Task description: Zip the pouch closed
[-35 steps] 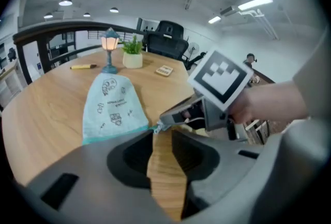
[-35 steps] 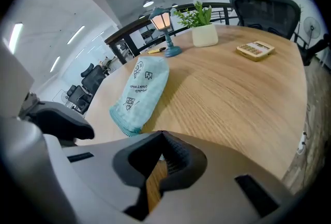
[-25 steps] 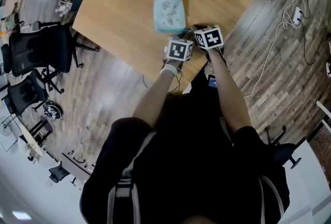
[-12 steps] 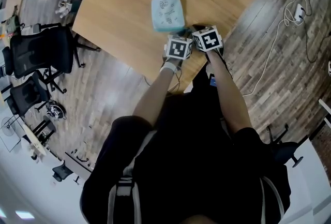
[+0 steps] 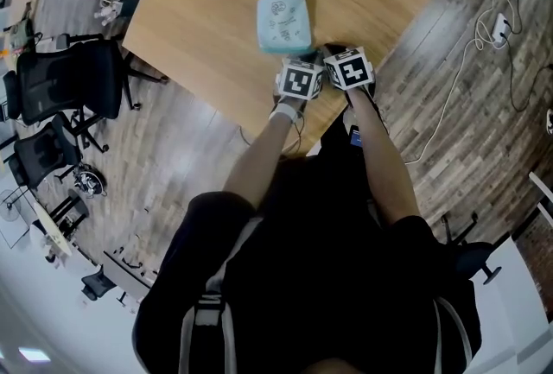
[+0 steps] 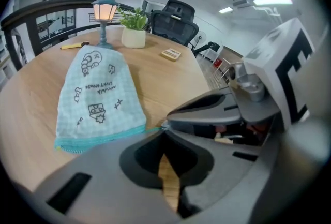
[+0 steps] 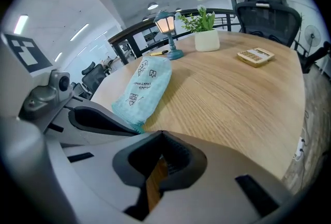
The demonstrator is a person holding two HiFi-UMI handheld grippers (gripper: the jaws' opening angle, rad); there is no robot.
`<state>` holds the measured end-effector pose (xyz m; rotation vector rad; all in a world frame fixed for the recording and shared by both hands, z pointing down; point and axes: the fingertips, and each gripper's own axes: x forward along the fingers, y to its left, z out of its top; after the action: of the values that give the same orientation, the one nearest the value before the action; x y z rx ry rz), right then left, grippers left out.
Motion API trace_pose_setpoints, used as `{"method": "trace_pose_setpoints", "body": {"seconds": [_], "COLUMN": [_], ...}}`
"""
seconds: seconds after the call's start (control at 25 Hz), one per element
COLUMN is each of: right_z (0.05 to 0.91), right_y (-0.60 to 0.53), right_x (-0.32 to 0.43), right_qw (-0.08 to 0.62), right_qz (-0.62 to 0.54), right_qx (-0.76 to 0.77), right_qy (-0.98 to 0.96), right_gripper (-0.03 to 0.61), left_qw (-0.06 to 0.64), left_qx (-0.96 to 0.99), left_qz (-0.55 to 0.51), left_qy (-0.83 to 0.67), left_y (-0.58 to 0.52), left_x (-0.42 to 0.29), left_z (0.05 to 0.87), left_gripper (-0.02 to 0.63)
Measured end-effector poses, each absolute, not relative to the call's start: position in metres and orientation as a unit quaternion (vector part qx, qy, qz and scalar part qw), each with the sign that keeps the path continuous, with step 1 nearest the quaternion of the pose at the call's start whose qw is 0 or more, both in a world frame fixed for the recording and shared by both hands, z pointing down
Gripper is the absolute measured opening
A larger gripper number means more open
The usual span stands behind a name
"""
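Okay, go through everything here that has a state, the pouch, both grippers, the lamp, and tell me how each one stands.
Pouch: lying flat on the table; whether its zipper is open or closed cannot be told.
Left gripper: jaws together, tips at the pouch's near corner.
Right gripper: jaws together, tips beside that same corner.
Lamp: lit.

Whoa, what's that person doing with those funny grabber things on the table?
A person holds a tool in each hand at the near end of a light blue pouch lying on the wooden table. The left tool is shut, seemingly pinching the pouch's teal corner; the right tool is shut beside it, apparently empty.
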<state>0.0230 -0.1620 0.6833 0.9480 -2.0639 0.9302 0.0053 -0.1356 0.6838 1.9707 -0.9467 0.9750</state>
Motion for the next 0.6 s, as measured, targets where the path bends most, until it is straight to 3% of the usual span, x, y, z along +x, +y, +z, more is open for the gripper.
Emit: {"method": "trace_pose_setpoints", "body": {"seconds": [0.36, 0.6], "right_z": [0.686, 0.687], "right_y": [-0.161, -0.164], "right_x": [0.023, 0.023], "right_qw": [0.364, 0.37], "right_qz": [0.333, 0.319], "right_qx": [0.361, 0.365], "right_qy": [-0.791, -0.793], "right_gripper": [0.011, 0.011], "left_qw": [0.377, 0.385], "left_qx": [0.761, 0.747], "left_qz": [0.351, 0.331], "left_qy": [-0.393, -0.429], "left_y": [-0.14, -0.148], "left_x": [-0.004, -0.051], "left_z": [0.681, 0.664], "left_gripper": [0.0, 0.002]}}
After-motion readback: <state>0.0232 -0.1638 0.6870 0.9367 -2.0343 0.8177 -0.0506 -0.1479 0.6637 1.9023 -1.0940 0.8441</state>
